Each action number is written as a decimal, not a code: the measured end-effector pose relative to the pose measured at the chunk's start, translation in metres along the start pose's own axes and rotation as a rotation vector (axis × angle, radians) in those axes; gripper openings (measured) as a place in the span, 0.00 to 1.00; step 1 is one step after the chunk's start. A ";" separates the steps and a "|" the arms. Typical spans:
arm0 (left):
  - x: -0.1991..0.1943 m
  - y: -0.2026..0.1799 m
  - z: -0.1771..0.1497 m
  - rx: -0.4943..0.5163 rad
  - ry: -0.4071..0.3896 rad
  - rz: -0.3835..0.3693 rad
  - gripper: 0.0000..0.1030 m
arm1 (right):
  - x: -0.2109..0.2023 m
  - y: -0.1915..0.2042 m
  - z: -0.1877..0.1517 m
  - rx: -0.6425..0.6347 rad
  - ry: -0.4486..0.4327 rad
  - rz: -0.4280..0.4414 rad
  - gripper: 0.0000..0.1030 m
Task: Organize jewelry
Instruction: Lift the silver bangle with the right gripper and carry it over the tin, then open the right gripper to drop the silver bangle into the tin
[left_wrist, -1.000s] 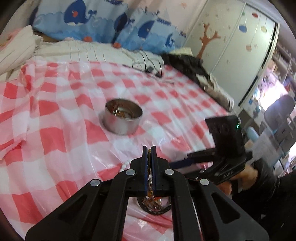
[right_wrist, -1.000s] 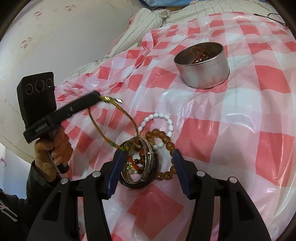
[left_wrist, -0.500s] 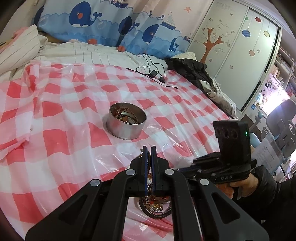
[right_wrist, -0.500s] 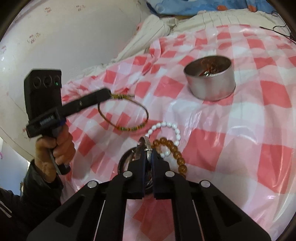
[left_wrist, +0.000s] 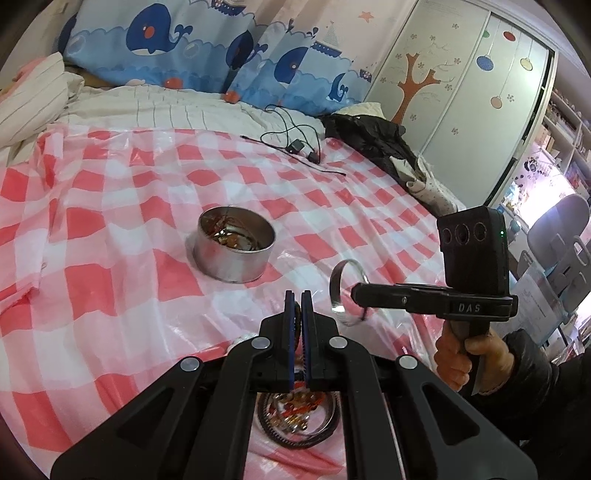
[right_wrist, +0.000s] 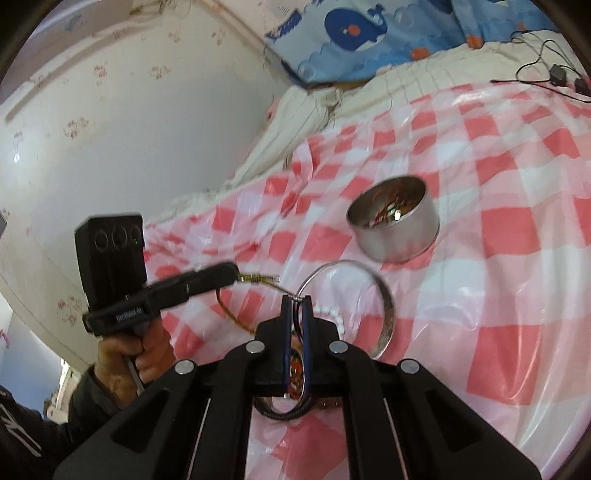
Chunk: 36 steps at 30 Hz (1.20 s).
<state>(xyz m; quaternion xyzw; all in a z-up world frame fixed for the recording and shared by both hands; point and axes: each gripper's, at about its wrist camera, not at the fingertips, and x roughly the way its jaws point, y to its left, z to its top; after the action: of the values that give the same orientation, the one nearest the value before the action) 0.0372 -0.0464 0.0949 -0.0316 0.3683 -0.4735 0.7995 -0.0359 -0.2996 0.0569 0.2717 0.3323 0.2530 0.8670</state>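
L wrist: left gripper (left_wrist: 297, 295) jaws together, contents hidden; tin (left_wrist: 235, 248) at 11 | R wrist: right gripper (right_wrist: 295, 301) clamped on silver bangle (right_wrist: 382, 295), L pinches gold cord bracelet (right_wrist: 255, 277); tin 1 o'clock | risk imo: thin rim grip, bangle cld slip b4 tin

The right gripper (left_wrist: 355, 295) body reads "DAS"; the left gripper's (right_wrist: 236, 275) lettering is too blurred.
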 end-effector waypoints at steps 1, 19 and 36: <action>0.001 -0.001 0.001 -0.001 -0.004 -0.003 0.03 | -0.002 -0.001 0.002 0.004 -0.014 0.002 0.06; 0.052 0.020 0.089 -0.109 -0.109 -0.034 0.03 | 0.030 -0.016 0.074 -0.026 -0.058 -0.011 0.06; 0.054 0.048 0.061 -0.134 0.028 0.227 0.40 | 0.065 -0.029 0.081 -0.088 0.100 -0.200 0.44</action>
<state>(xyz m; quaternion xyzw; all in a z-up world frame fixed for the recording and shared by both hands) 0.1253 -0.0801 0.0897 -0.0367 0.4114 -0.3545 0.8389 0.0714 -0.3049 0.0610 0.1858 0.3890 0.1928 0.8815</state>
